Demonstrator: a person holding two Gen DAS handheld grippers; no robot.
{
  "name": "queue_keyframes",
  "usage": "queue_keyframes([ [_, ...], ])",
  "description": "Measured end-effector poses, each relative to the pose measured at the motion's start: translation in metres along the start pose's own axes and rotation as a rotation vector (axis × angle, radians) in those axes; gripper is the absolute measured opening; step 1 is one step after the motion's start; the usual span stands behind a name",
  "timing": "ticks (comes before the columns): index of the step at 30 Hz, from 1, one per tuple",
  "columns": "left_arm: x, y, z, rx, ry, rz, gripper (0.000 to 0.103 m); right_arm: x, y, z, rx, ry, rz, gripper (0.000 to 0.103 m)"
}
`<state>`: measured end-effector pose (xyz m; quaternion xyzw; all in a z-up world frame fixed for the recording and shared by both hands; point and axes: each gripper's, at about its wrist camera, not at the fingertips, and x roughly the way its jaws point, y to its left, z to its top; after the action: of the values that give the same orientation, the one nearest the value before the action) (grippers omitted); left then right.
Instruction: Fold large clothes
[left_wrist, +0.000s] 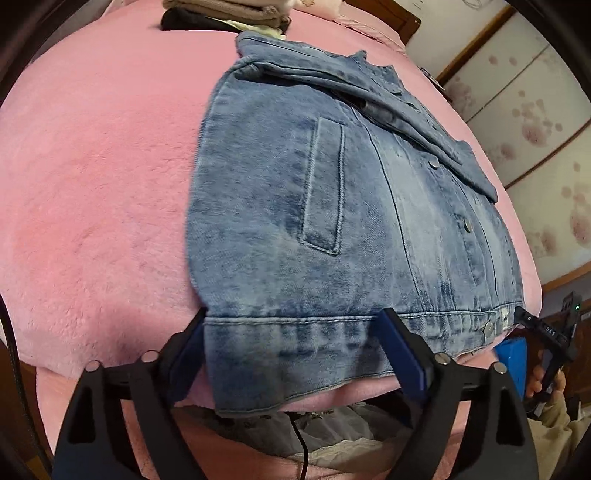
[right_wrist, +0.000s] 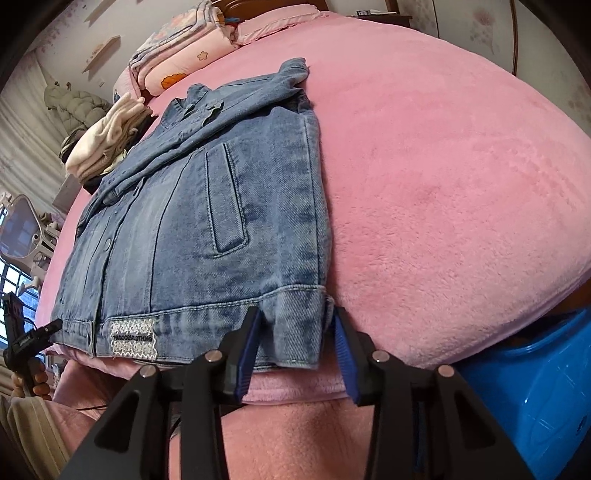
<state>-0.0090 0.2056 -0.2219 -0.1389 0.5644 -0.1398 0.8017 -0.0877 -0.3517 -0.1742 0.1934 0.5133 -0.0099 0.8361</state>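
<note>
A blue denim jacket (left_wrist: 369, 206) lies flat on a pink plush bed cover (left_wrist: 92, 184), its hem at the near edge, its collar toward the far side. The left gripper (left_wrist: 295, 350) straddles one hem corner, the right gripper (right_wrist: 295, 343) the other. Behind the jacket sits a stack of folded cream clothes (right_wrist: 107, 147). A blue plastic bin (right_wrist: 535, 387) stands beside the bed.

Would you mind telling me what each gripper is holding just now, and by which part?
Neither clearly grips yet. Both grippers straddle the jacket's hem band: the left gripper with jaws wide at one corner, the right gripper narrower at the other; whether it pinches cannot be told.
</note>
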Motion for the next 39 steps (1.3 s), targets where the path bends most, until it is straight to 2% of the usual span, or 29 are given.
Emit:
queue_keyframes([
  [6,0.004,-0.006,0.001,0.003,0.006,0.031,0.090,0.007,-0.008,-0.005,0.030,0.030,0.029,0.045],
  [8,0.004,-0.009,0.001,0.002,0.001,0.040,0.087,0.006,-0.009,-0.006,0.034,0.033,0.038,0.045],
  [9,0.004,-0.010,0.001,0.002,0.001,0.035,0.079,0.005,-0.009,-0.006,0.038,0.033,0.043,0.045],
  [11,0.000,-0.013,0.003,-0.007,-0.006,0.037,0.064,0.004,-0.007,-0.006,0.036,0.036,0.057,0.030],
  [13,-0.002,-0.015,0.006,-0.014,0.006,0.040,0.037,0.002,0.001,-0.005,0.004,0.035,0.019,0.026],
  [14,-0.003,-0.015,0.009,-0.022,0.016,0.052,0.035,0.000,0.006,-0.005,-0.015,0.028,0.003,0.022],
  [16,-0.006,-0.015,0.014,-0.045,0.038,0.063,0.013,-0.006,0.014,-0.004,-0.047,0.016,-0.024,0.019],
  [23,-0.021,-0.024,0.027,-0.050,0.074,0.090,0.012,-0.033,0.020,0.009,-0.048,-0.038,0.028,0.010],
  [28,-0.040,-0.012,0.035,-0.150,0.033,-0.023,0.012,-0.058,0.032,0.024,-0.045,-0.108,0.090,0.009],
  [31,-0.054,-0.017,0.044,-0.181,-0.007,-0.082,0.012,-0.072,0.043,0.040,-0.048,-0.156,0.137,0.008],
  [37,-0.076,-0.038,0.086,-0.240,-0.098,-0.184,0.011,-0.092,0.073,0.094,-0.076,-0.254,0.203,0.007],
  [39,-0.080,-0.040,0.108,-0.282,-0.129,-0.207,0.011,-0.093,0.080,0.124,-0.068,-0.275,0.211,0.007],
])
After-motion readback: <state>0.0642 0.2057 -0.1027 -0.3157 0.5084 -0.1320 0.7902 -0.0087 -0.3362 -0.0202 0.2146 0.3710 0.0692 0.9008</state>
